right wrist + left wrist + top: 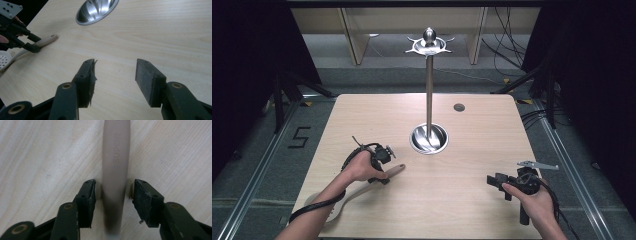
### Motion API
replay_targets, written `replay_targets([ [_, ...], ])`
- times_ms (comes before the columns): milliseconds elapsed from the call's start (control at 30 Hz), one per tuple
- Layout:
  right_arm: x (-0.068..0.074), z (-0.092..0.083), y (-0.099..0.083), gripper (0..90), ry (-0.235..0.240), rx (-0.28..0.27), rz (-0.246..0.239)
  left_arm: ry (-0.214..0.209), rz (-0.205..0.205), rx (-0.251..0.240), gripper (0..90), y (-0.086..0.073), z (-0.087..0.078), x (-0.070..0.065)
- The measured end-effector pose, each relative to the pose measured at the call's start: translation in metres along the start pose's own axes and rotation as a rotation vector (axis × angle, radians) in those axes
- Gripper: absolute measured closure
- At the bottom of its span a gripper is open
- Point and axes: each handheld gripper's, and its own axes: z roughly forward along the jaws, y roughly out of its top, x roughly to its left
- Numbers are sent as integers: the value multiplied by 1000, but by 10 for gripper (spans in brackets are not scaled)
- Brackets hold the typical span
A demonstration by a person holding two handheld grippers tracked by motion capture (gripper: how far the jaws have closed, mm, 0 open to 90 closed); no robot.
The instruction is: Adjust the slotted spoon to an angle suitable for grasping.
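Lying between left gripper (115, 191) jaws: skimmer handle (116, 170), seemingly untouched.

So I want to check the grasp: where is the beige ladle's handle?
High view, left side: handle on the table, between the left gripper's open jaws.

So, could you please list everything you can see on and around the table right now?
Slotted spoon: one, beige, lying near the table's left front, handle between the left gripper's jaws.
Utensil stand: one, steel, upright pole on a round base at mid-table.
Table: one, light wood.
Round cap: one, grey, far side of the table.
Left gripper: one, black, jaws straddling the handle, narrow gaps either side.
Right gripper: one, black, open above bare wood at front right.
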Motion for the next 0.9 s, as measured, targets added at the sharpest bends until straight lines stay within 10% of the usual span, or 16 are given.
replay_targets([
  [367, -3, 1, 0, 501, 3, 8, -37, 72, 35, 12, 701, 1, -2, -9],
  [567, 0, 1, 0, 501, 21, 15, 4, 65, -21, -90, 703, -12, -8, -5],
  [900, -3, 1, 0, 498, 10, 5, -34, 101, -117, -340, 704, -51, -72, -2],
])
